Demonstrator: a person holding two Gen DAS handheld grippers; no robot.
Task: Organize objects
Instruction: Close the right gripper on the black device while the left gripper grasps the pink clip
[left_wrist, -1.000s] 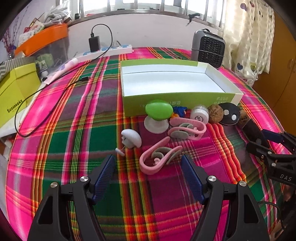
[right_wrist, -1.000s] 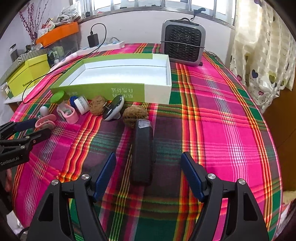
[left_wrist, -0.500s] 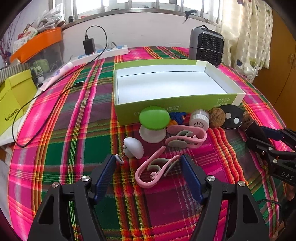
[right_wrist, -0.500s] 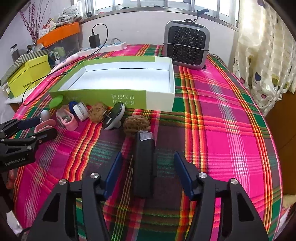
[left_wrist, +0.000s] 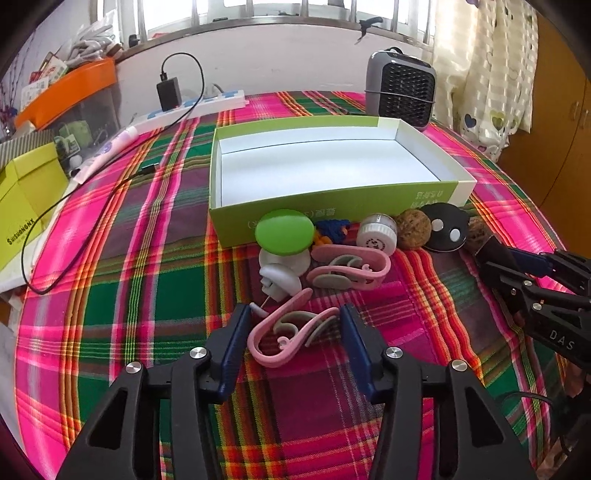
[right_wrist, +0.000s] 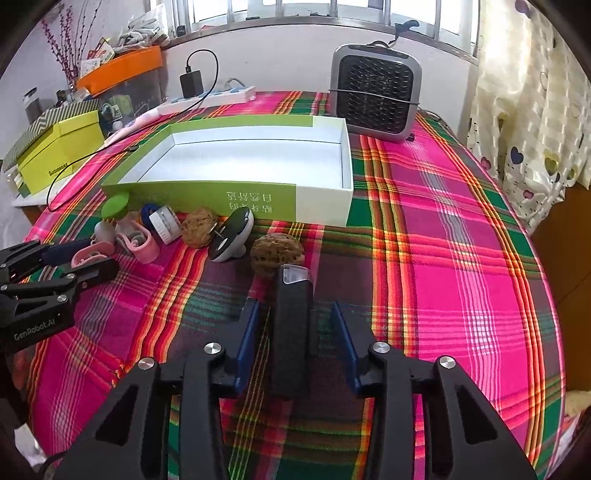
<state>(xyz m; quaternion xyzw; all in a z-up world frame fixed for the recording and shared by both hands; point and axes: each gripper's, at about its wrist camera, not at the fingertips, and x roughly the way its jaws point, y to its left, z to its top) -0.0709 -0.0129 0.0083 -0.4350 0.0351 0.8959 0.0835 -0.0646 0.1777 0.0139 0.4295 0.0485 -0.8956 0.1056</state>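
Your tablecloth (right_wrist: 443, 229) is plaid in hot pink, green and orange. The box (left_wrist: 332, 199) is lime green outside, white inside. You have pink clips (left_wrist: 291, 332), a green-capped white knob (left_wrist: 284, 232), brown walnuts (right_wrist: 277, 254) and a black bar (right_wrist: 291, 332).

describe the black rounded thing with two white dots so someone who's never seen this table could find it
Start at the long green and white box in the middle of the plaid tablecloth; a row of small things lies along its near wall. The black domed gadget lies toward the row's right end, between two brown walnuts. It alone is glossy black, with two white dots.
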